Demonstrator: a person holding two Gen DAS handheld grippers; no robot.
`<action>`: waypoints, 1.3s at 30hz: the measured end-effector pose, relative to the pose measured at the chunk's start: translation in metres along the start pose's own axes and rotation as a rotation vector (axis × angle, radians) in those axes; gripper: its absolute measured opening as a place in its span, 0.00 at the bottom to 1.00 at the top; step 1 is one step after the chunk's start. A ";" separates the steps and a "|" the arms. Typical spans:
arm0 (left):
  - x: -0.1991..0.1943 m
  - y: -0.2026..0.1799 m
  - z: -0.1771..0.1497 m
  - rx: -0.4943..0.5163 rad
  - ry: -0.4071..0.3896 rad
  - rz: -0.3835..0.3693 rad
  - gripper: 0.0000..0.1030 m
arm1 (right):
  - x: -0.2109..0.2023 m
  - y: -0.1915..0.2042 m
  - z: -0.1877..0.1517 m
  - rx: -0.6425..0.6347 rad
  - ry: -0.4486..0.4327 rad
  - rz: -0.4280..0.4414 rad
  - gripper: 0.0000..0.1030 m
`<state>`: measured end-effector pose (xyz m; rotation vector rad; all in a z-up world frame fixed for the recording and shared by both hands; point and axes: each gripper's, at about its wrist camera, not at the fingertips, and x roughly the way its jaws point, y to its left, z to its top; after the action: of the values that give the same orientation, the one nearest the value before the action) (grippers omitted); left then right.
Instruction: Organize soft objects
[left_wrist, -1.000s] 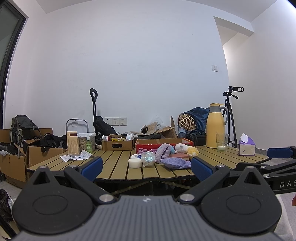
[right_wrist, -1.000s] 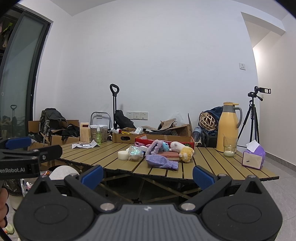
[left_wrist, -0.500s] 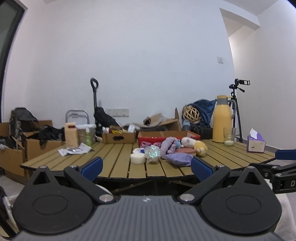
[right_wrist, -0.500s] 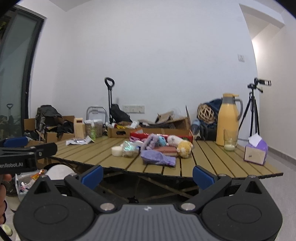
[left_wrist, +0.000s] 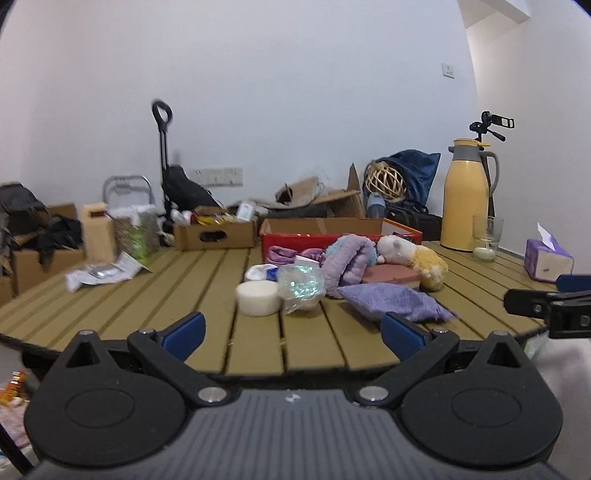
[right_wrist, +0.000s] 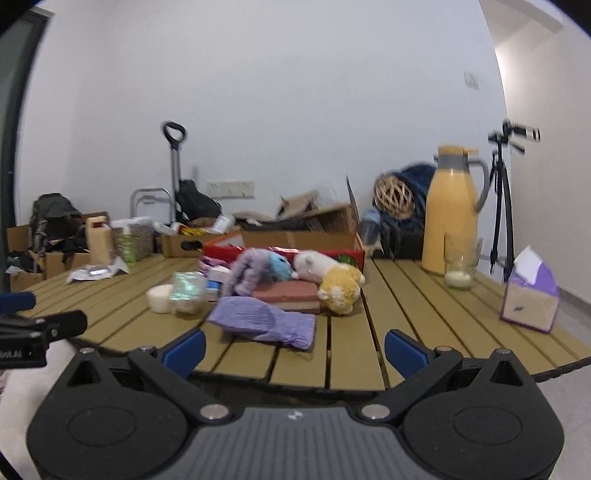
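A heap of soft things lies mid-table: a flat purple cloth pouch (left_wrist: 393, 302) (right_wrist: 264, 321) nearest me, a purple plush (left_wrist: 349, 258) (right_wrist: 249, 269), a white and yellow plush (left_wrist: 413, 258) (right_wrist: 332, 277) on a pink sponge block (left_wrist: 391, 275) (right_wrist: 288, 293), and a crinkly clear bag (left_wrist: 301, 286) (right_wrist: 186, 290). Behind them stands a red cardboard box (left_wrist: 340, 230) (right_wrist: 284, 245). My left gripper (left_wrist: 291, 330) is open at the table's near edge, holding nothing. My right gripper (right_wrist: 293, 349) is open just short of the pouch.
A slatted wooden table (left_wrist: 207, 291) carries a white round tub (left_wrist: 258, 297), a yellow thermos (right_wrist: 450, 221), a glass (right_wrist: 460, 264), a purple tissue box (right_wrist: 530, 301) and small boxes at back left. Cardboard boxes, bags and a tripod (right_wrist: 502, 199) line the wall.
Both grippers have moved forward toward the table; the heap of soft things looks larger and nearer. Both stay open and empty.
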<state>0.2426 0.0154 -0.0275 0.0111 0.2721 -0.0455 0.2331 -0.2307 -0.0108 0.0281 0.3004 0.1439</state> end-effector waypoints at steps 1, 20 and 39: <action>0.011 0.000 0.005 -0.012 0.008 -0.020 1.00 | 0.014 -0.003 0.004 0.027 0.000 -0.011 1.00; 0.189 -0.018 0.017 -0.204 0.336 -0.368 0.23 | 0.191 -0.024 0.008 0.091 0.273 0.083 0.58; 0.133 -0.023 0.034 -0.224 0.241 -0.423 0.10 | 0.131 -0.008 0.012 0.024 0.143 0.161 0.10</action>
<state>0.3786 -0.0135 -0.0306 -0.2656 0.5163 -0.4362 0.3620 -0.2198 -0.0381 0.0659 0.4431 0.3026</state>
